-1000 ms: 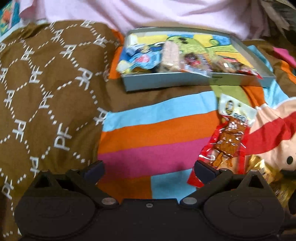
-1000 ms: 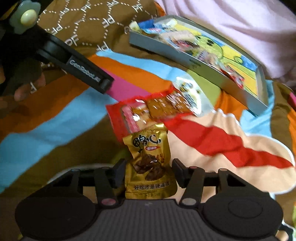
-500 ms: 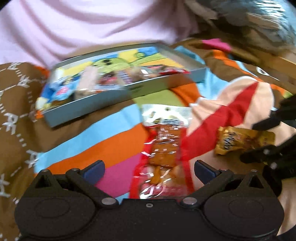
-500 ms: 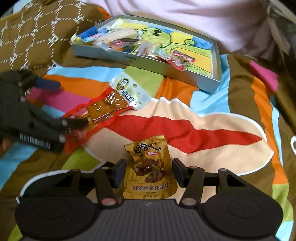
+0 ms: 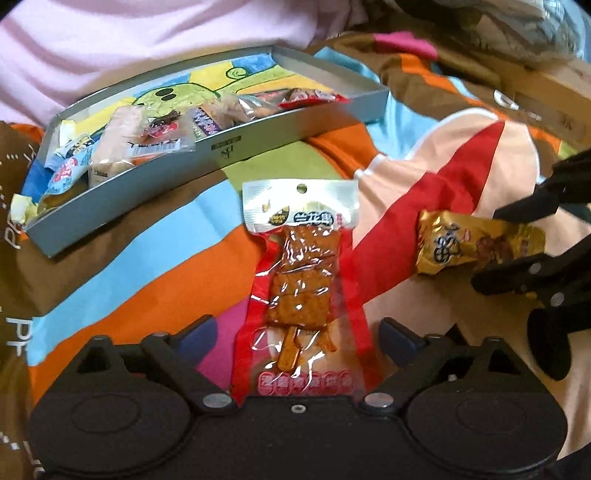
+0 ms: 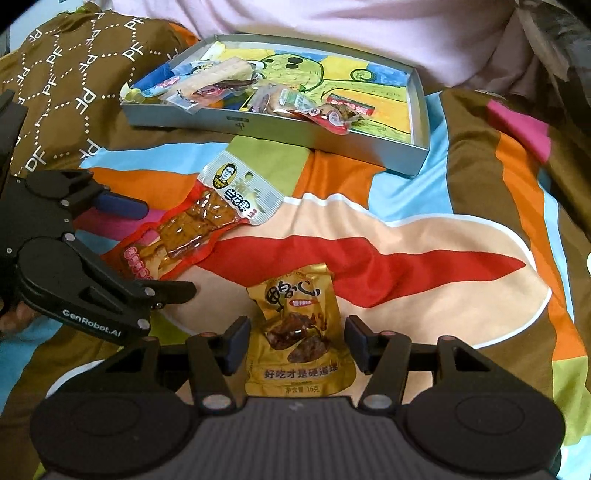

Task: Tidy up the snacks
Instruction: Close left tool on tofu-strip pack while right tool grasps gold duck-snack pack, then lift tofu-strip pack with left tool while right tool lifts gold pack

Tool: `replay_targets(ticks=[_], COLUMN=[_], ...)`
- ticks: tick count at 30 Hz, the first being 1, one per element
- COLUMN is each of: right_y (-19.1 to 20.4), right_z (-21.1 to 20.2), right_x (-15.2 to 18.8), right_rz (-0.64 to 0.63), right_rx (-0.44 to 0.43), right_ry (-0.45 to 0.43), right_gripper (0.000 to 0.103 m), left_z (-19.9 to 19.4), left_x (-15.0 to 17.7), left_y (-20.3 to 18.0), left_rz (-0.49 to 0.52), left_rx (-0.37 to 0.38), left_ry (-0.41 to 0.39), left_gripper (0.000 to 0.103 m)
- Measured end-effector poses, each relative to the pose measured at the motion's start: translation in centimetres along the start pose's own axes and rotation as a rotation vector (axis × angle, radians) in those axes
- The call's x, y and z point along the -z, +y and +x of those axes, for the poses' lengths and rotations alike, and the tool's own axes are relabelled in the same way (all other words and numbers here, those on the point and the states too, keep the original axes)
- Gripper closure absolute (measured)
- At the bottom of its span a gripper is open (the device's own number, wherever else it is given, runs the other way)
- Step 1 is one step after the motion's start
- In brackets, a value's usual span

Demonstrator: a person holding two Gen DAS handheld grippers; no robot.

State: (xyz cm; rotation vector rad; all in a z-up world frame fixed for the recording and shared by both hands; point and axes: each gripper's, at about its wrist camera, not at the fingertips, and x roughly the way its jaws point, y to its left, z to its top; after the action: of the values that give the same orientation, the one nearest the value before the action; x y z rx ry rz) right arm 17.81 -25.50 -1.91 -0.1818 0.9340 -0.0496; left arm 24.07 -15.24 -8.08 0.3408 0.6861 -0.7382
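Left wrist view: the left hand-held gripper [image 5: 295, 330] straddles the lower end of a red packet [image 5: 301, 291] lying flat on a striped blanket [image 5: 147, 254]. Its jaws have just been closing in, yet both blue pads stand clear of the packet's edges, so it is open around it, not gripping. Beyond the packet sits a shallow grey tray [image 5: 221, 147] with a cartoon-printed floor, holding several wrapped snacks [image 5: 147, 136] bunched toward its left half. To the right, the right hand-held gripper [image 5: 517, 251] has a gold packet [image 5: 476, 242] between its fingers.

Right wrist view: the gold packet [image 6: 299, 332] lies between the pads of the right hand-held gripper [image 6: 297, 341], which have just been easing apart; a gap shows on each side, though the packet may be lifted slightly, which is hard to judge here. The left hand-held gripper [image 6: 155, 251] reaches in from the left over the red packet [image 6: 195, 229]. The tray [image 6: 332, 136] rests on the blanket [image 6: 406, 206] behind, near a pink cloth [image 6: 332, 22].
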Motion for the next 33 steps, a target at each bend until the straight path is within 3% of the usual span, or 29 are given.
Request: replay_targets(ticks=[3, 11, 15, 24, 33], right_y=[0.0, -0.5, -0.2, 1.4, 3.0], right_z=[-0.1, -0.1, -0.1, -0.9, -0.6], right_x=[0.1, 0.3, 0.7, 1.6, 1.9], right_rz=[0.003, 0.064, 0.087, 0.065, -0.007], right_rx=[0.0, -0.038, -0.066, -0.128, -0.136], right_ry=[0.0, 0.004, 0.011, 0.012, 0.021], right_gripper=[0.042, 0.041, 0.042, 0.042, 0.04], left_z=[-0.1, -1.3, -2.5, -5.4, -5.4], left_x=[-0.1, 0.1, 1.2, 3.5, 3.3], left_y=[-0.1, 1.6, 2.1, 1.8, 0.9], left_rz=[-0.006, -0.191, -0.256, -0.279, -0.179], left_rx=[0.004, 0.054, 0.053, -0.001, -0.074], left_ry=[0.032, 0.128, 0.184, 0.25, 0.228], left_gripper=[0.026, 0.034, 0.034, 0.029, 0.017])
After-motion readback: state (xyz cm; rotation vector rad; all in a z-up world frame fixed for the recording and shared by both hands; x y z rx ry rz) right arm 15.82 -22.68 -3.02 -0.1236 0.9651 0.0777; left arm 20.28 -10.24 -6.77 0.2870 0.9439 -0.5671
